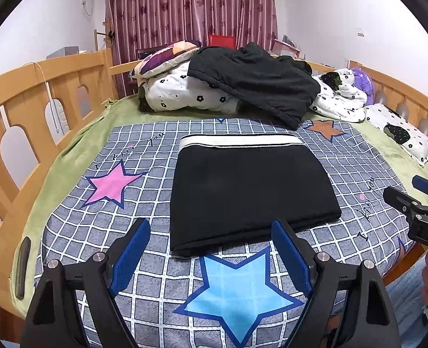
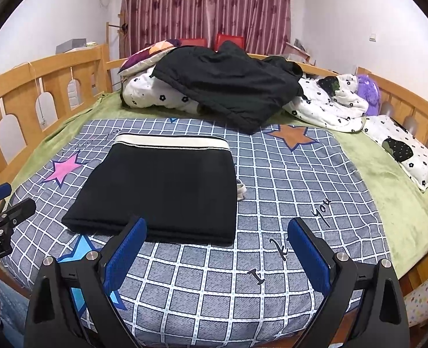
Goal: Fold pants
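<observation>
On the left of the bed, a pink star (image 1: 109, 184) is printed on the checked cover (image 1: 344, 156), and just to its right lie the pants (image 1: 248, 191), already folded into a compact black rectangle with the white waistband (image 1: 240, 139) along the far edge and a thick doubled fold toward the near edge. From how they lie, the folding looks finished or nearly so; if one more fold is wanted, it would go best by gripping both near corners at once, lifting evenly and laying the near edge up to the waistband so the stack stays square, then smoothing without dragging the layers apart. Otherwise the sound move is simply to draw both tools back without snagging the cloth. The left tongs (image 1: 211, 256) hang above the near edge of the pants, spread wide, holding nothing and touching nothing; the right-hand pad sits over the pants' near edge in the left wrist view, but whether it touches cannot be told. Further right, the right tongs (image 2: 216, 258) are also spread wide and empty, over the bare cover beside the pants' near right corner. Beyond, a dark garment (image 2: 228, 87) is heaped on a flowered quilt (image 2: 335, 101).
</observation>
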Demonstrator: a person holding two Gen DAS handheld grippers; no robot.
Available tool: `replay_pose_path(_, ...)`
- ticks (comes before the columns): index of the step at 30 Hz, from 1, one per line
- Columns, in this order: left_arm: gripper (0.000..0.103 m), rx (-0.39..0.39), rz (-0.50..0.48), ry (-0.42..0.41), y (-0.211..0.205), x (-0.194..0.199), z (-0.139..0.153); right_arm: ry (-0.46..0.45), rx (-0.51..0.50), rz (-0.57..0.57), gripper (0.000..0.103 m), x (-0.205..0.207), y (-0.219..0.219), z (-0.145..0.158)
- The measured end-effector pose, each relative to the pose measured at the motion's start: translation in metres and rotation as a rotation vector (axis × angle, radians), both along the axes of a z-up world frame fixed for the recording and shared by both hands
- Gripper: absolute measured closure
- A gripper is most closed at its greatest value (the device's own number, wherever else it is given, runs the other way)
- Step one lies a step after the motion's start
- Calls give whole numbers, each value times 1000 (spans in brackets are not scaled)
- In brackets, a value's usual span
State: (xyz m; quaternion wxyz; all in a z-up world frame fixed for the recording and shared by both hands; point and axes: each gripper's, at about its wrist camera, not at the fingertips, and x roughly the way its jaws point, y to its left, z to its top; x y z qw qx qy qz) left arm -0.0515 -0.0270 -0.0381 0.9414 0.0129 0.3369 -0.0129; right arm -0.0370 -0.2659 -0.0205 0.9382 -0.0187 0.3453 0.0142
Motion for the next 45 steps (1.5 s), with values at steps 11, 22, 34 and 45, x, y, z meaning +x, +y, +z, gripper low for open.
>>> replay_pose_path(11,18,3,-5,4,0,1,0,1,5,-12,7,0,-4,0)
replay_pose_path(22,18,1,-5,5,0,0,-1,-1,-5,-6,7,-1,0,1)
replay_pose_path(34,18,3,-5,6,-1,0,-1,-1,-7,-6,7,-2,2,1)
replay_pose_path(45,18,3,-4,6,-1,-1,-1,-3,-10,-7,7,-2,3,0)
